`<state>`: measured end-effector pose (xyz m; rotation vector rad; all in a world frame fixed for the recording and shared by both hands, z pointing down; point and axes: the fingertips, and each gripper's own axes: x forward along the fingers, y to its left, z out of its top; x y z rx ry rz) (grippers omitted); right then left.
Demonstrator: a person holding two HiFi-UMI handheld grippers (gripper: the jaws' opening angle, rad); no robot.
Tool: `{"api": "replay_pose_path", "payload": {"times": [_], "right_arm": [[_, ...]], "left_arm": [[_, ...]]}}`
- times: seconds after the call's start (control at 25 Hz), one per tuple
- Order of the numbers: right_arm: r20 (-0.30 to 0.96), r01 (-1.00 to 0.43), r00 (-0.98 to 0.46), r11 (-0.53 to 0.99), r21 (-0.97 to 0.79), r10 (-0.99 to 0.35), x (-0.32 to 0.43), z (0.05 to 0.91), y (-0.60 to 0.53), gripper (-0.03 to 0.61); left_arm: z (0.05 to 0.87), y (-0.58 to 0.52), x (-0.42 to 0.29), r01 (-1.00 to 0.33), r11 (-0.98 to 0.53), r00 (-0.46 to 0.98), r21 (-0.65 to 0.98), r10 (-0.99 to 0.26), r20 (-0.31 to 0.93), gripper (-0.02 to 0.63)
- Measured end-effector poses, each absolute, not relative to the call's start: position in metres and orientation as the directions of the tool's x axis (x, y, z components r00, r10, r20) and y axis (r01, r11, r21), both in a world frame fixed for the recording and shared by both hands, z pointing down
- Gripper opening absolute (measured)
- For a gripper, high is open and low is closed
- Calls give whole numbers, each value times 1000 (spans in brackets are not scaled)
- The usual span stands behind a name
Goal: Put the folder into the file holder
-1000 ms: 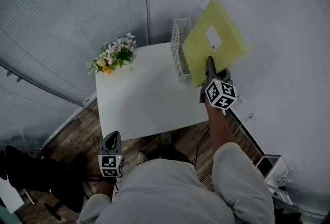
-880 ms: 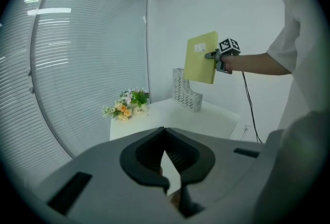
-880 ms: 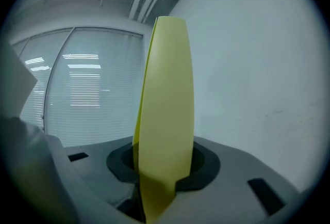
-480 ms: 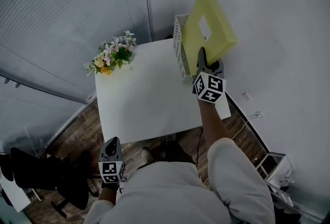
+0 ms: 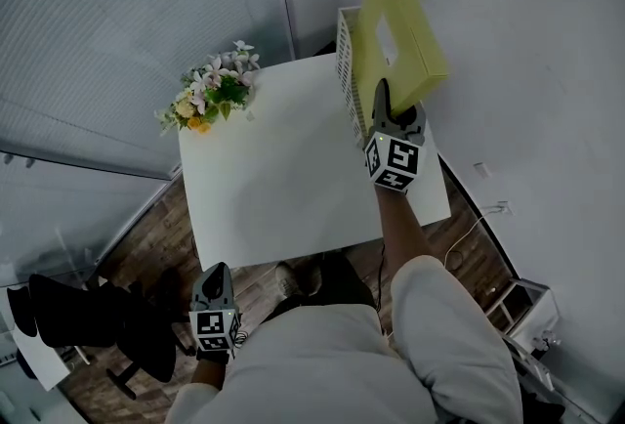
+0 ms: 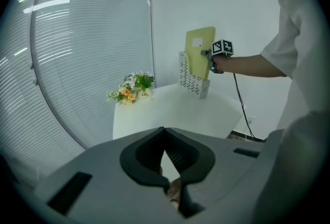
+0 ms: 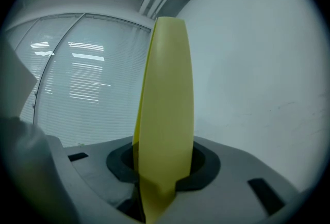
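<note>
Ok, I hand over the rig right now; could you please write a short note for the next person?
Right gripper: shut on the yellow folder, held upright.
Left gripper: shut, empty, low, short of the table.
The folder's lower end is at the top of the white file holder, at the table's far right; depth unclear.
Done: folder brought to the holder.
Left: lower it in fully, release.
</note>
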<state>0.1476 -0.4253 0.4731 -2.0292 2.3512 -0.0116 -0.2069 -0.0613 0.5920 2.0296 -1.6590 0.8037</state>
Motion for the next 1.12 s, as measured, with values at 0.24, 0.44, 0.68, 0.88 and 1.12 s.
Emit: {"api": "replay_pose_path", "payload": {"times": [0.24,0.44,0.68,0.88,1.12], "right_arm": [[0,-987,-158,158,-23,-988,143,504,-434,146],[22,-988,-153,153,-18,-988,142,528,-436,149],[35,-988,-154,154,-10,-987,142,549,-435,155],[49,-989,-150,150,-3,-987,140,567,-434,163],[80,-988,-147,150,23,-986,135,584,-433,178]], "left_arm": [[600,-65,-201,-973,-224,129,-52,-719,683,8],[607,-68,-200,-972,-228,129,-50,-704,698,8],[618,-66,-196,-973,-227,131,-36,-678,723,8],[620,-71,-191,-970,-239,140,-36,-676,724,8],[627,-71,-191,-973,-230,141,-22,-665,733,8]]}}
